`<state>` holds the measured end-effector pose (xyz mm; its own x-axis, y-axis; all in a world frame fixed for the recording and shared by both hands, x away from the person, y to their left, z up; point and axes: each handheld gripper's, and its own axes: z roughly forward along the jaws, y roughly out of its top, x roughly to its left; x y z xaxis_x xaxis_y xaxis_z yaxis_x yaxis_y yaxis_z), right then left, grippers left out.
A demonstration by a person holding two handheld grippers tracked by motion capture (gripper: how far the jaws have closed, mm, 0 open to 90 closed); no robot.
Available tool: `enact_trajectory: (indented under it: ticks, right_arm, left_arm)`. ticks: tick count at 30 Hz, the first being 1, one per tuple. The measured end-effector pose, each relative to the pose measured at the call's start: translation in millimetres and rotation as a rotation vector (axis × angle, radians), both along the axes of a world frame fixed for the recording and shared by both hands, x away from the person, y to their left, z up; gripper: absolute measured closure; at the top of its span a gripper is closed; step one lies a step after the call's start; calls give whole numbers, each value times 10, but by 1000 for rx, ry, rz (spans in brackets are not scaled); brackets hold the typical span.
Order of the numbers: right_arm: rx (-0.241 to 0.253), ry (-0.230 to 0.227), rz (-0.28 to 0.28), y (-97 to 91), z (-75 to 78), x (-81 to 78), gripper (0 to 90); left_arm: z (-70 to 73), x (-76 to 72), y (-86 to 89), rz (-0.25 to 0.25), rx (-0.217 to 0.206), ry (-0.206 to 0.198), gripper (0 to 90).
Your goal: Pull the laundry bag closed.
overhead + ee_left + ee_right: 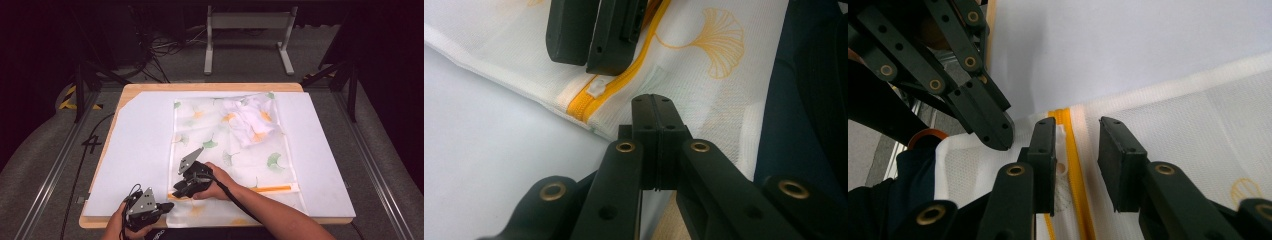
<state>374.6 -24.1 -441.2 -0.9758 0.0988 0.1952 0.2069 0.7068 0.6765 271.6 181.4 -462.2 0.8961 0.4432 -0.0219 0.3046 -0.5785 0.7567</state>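
A white mesh bag (225, 145) printed with ginkgo leaves lies flat on the white board (140, 140), with a crumpled white garment (250, 120) inside its far end. An orange zipper (270, 189) (619, 85) (1073, 145) runs along its near end. My right gripper (180, 192) (1078, 125) (589, 65) is open, its jaws straddling the zipper at the white pull tab (596, 89) (1062, 167). My left gripper (167, 206) (654, 102) (995, 135) is shut on the bag's near-left corner, just beside the zipper's end.
The board rests on a wooden table (210, 87), and both grippers work at its near edge. A metal stand (247, 22) and loose cables (165, 47) sit on the floor beyond the table. Metal rails (55, 165) run along both sides.
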Motion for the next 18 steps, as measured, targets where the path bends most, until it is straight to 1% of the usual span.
enact_trajectory:
  ticks: [2, 4, 5, 8, 10, 13, 16, 18]
  right_arm:
    - [16, 17, -1, 3, -8, 3, 684]
    - [21, 32, 1, -1, -3, -3, 678]
    - [23, 33, 11, -5, 4, -15, 679]
    - [1, 6, 22, 4, 3, -59, 727]
    - [-13, 2, 9, 12, -20, -58, 748]
    - [-12, 1, 7, 19, -27, -48, 807]
    - [-13, -7, 5, 31, -38, -61, 841]
    - [-14, -16, 5, 38, -38, -74, 843]
  left_arm:
    - [0, -1, 2, -1, 0, 2, 900]
    - [0, -1, 2, -1, 0, 0, 900]
    - [0, -1, 2, -2, 0, 0, 900]
    - [-2, 6, 4, -3, -4, 4, 900]
    - [0, 5, 3, -3, -1, 3, 900]
    - [0, 6, 3, -2, -2, 5, 900]
    - [-3, 10, 7, -4, -6, 8, 900]
    - [-3, 9, 6, -4, -5, 7, 900]
